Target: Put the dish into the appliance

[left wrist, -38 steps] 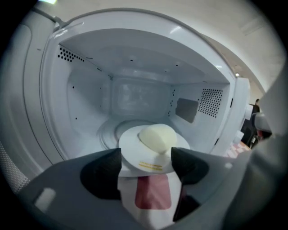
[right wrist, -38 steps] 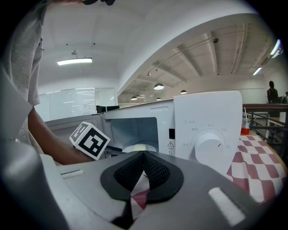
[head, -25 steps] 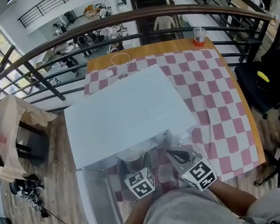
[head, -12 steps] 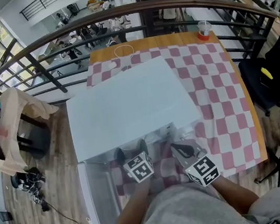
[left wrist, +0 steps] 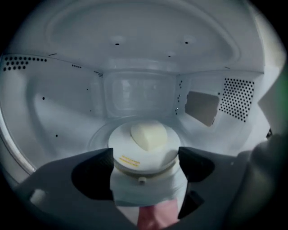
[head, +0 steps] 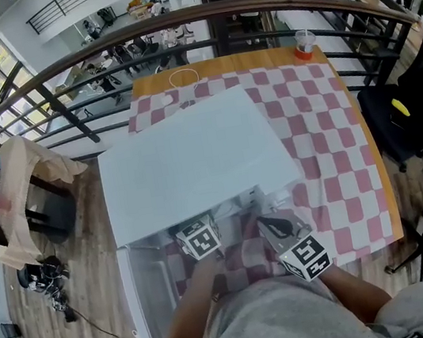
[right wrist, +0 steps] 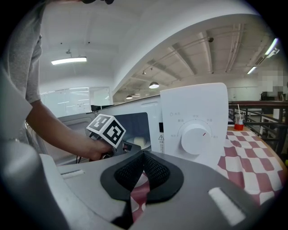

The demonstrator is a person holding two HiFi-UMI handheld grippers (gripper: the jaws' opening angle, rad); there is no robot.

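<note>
left gripper [left wrist: 145, 162] inside microwave [head: 190, 164], clamping dish [left wrist: 144, 137] (apparently lidded) | right gripper [right wrist: 143, 167] closed

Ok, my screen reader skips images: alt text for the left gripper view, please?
Fingers of the left gripper clasp a round white dish topped with a pale lump, inside a white microwave. Perforated vents mark its right wall.

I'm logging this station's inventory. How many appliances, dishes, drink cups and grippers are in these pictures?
Microwave: 1
Dish, inside the microwave: 1
Drink cup, at the table's far corner: 1
Grippers: 2, the left gripper shut on the dish, the right gripper shut and empty
Total: 5
</note>
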